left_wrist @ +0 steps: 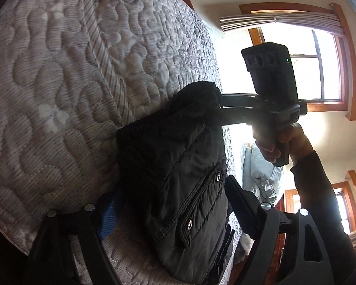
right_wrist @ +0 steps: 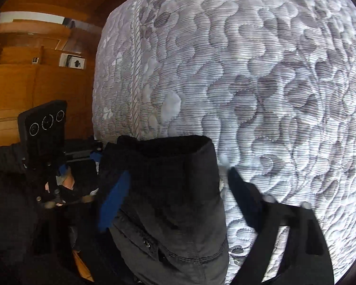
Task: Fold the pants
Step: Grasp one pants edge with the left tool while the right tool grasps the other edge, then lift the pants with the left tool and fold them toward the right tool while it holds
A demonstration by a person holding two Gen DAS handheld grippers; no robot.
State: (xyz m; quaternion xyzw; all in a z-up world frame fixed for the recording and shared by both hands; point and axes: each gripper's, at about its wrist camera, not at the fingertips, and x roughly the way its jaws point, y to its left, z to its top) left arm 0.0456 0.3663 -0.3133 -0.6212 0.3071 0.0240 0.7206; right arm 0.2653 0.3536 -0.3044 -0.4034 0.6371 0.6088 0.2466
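Looking along the left gripper [left_wrist: 168, 216] first: the black pants [left_wrist: 175, 171] lie as a compact, already doubled-over bundle on the quilted mattress [left_wrist: 59, 83], close to its edge; the snaps and stitched pocket face up; the left gripper's fingers stand spread on either side of the bundle, the blue-padded one on the left and the black one on the right, and neither pad visibly presses the cloth; beyond, the right gripper [left_wrist: 219, 105] reaches in from the right, held by a hand [left_wrist: 280, 142] in a dark sleeve, its narrow tips at the far folded end of the pants, though whether they pinch the cloth I cannot tell from here; a bright window [left_wrist: 320, 66] fills the far right.

Turning to the right wrist view: the same pants [right_wrist: 168, 190] rise between the right gripper's [right_wrist: 178, 190] fingers; the blue pad lies against the left flank of the bundle, while the black finger on the right stands just beside it with a sliver of mattress [right_wrist: 273, 71] showing between, so the jaws are spread around the pants rather than clamped; the left gripper [right_wrist: 83, 197] sits at the left, blurred.

By my judgement the folding is largely done; what seems left is a last tidy or press, then letting go.
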